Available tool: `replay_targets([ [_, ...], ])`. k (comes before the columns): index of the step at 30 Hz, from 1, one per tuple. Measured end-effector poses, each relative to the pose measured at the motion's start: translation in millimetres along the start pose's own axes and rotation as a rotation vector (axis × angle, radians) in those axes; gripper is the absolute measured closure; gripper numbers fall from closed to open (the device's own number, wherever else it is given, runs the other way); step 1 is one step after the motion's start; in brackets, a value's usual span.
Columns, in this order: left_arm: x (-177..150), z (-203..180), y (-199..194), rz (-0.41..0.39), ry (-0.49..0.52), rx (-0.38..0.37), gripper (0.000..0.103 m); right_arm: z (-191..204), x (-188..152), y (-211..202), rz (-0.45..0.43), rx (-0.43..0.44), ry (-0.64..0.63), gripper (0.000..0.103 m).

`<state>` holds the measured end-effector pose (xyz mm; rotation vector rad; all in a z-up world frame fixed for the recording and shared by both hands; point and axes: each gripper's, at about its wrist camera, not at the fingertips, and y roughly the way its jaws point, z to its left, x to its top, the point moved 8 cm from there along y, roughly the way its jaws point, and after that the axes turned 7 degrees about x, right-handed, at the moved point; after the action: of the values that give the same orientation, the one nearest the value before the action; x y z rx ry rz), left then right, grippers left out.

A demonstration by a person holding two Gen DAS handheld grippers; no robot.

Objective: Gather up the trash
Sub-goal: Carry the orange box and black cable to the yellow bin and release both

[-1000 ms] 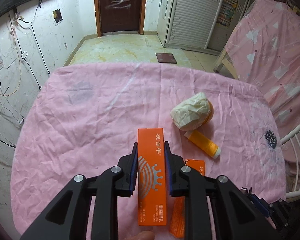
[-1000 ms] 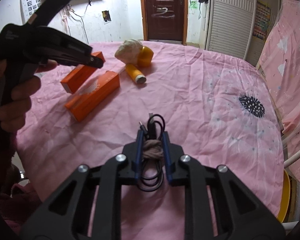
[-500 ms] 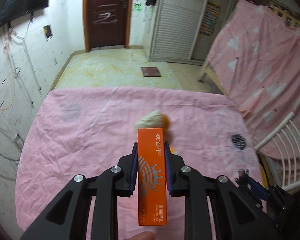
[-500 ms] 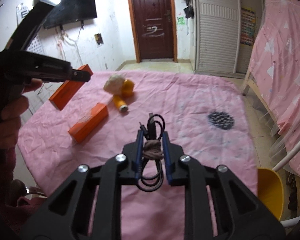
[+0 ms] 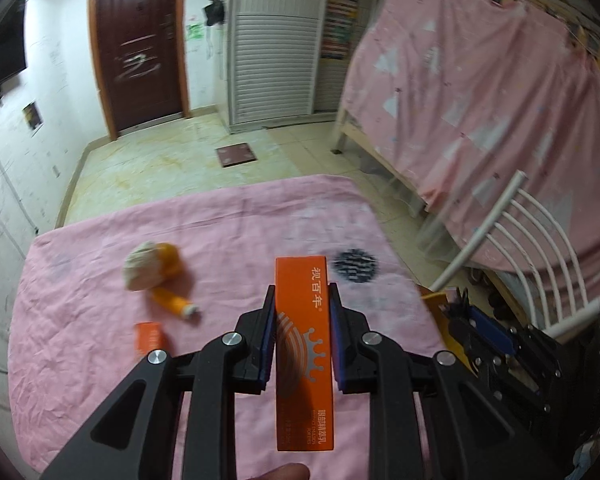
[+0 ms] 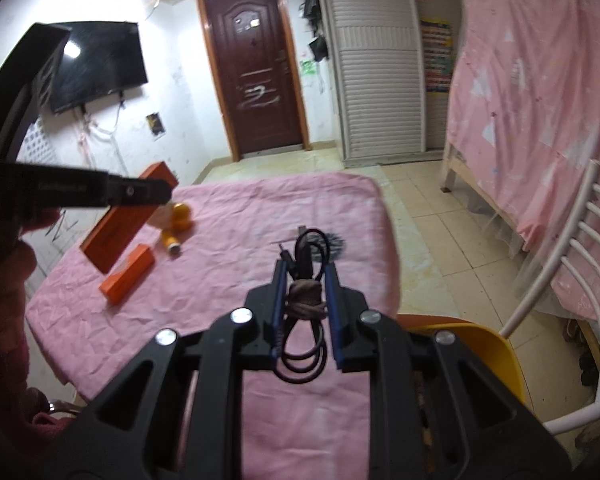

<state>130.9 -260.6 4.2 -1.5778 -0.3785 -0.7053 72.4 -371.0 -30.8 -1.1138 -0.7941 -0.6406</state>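
My left gripper (image 5: pixel 302 294) is shut on a long orange box (image 5: pixel 304 344), held up above the pink-covered table (image 5: pixel 240 224). From the right wrist view the same orange box (image 6: pixel 120 224) hangs in the left gripper (image 6: pixel 156 192) over the table's left side. My right gripper (image 6: pixel 305 270) is shut on a coiled black cable (image 6: pixel 305 300) tied with a brown band. On the cloth lie a second orange box (image 6: pixel 129 274), an orange tube (image 5: pixel 171 302) and a crumpled paper wad (image 5: pixel 142 266) against an orange round thing (image 5: pixel 170 260).
A yellow bin (image 6: pixel 476 352) stands off the table's right edge, below a white metal chair (image 6: pixel 560 292). A bed draped in pink cloth (image 6: pixel 540 120) fills the right. A dark door (image 6: pixel 256 88) and white slatted wardrobe (image 6: pixel 380 80) are at the back. A dark print (image 5: pixel 356 264) marks the cloth.
Both grippers have risen and swung right, still holding the box and the cable. The yellow bin and white chair have come into view; the table items now lie further left.
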Motion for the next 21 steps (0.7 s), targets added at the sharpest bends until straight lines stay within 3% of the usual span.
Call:
replay_targets([
  [11,-4.9,-114.6,4.0,0.032,0.119,-0.134,0.087,-85.1,-4.4,-45.5,-0.093,-0.099,0.143,0.085],
  [21,-14.5,-192.0,28.0,0.096,0.170,-0.241,0.087,-141.6,-17.9,-56.5,-0.122,-0.146,0.266,0.085],
])
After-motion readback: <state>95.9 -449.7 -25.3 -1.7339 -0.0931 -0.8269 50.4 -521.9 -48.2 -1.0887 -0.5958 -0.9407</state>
